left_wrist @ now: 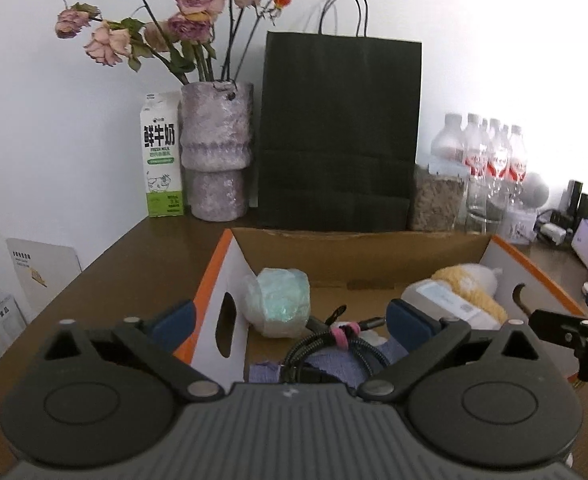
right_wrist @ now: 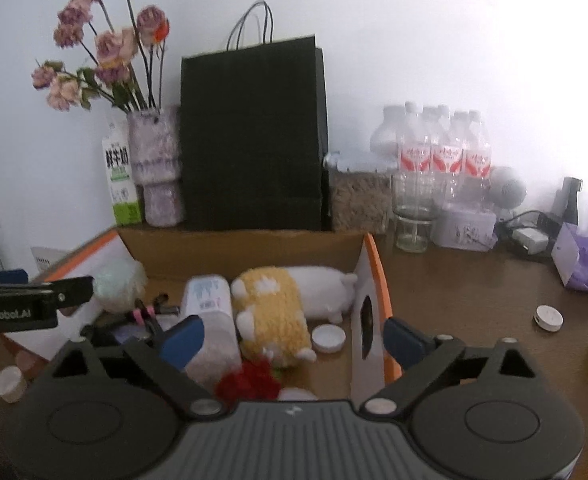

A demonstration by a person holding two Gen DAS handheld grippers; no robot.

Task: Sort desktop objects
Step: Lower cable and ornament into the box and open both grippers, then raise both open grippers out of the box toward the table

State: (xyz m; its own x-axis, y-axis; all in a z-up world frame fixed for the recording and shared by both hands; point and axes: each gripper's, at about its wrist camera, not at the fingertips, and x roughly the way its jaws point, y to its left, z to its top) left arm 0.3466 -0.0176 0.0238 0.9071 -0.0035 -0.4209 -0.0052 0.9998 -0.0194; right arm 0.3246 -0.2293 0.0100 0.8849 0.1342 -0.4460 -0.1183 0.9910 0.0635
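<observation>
The left gripper (left_wrist: 290,320) hangs over the near edge of the cardboard box (left_wrist: 358,248), its blue-padded jaws spread wide with nothing pressed between them. Just ahead of it, between the two pads, lies a coiled black cable (left_wrist: 326,346) tied with a pink strap, resting on a purple cloth (left_wrist: 326,368). Beyond its left pad sits a pale green wrapped bundle (left_wrist: 280,302); beyond its right pad, a white device (left_wrist: 446,300) leans against a yellow-and-white plush toy (left_wrist: 474,280).

The right gripper (right_wrist: 294,340) stands over the same box's right side (its jaws equally wide apart, gripping nothing). The box's orange-edged right wall (right_wrist: 370,320) passes between its pads, nearer the right one. Ahead of its left pad are the device and the plush toy, with a white lid (right_wrist: 328,338) beside the toy and something red (right_wrist: 250,384) close under the gripper. Right of it, outside the box, a small white round case (right_wrist: 549,318) lies on the brown desk (right_wrist: 474,300).
</observation>
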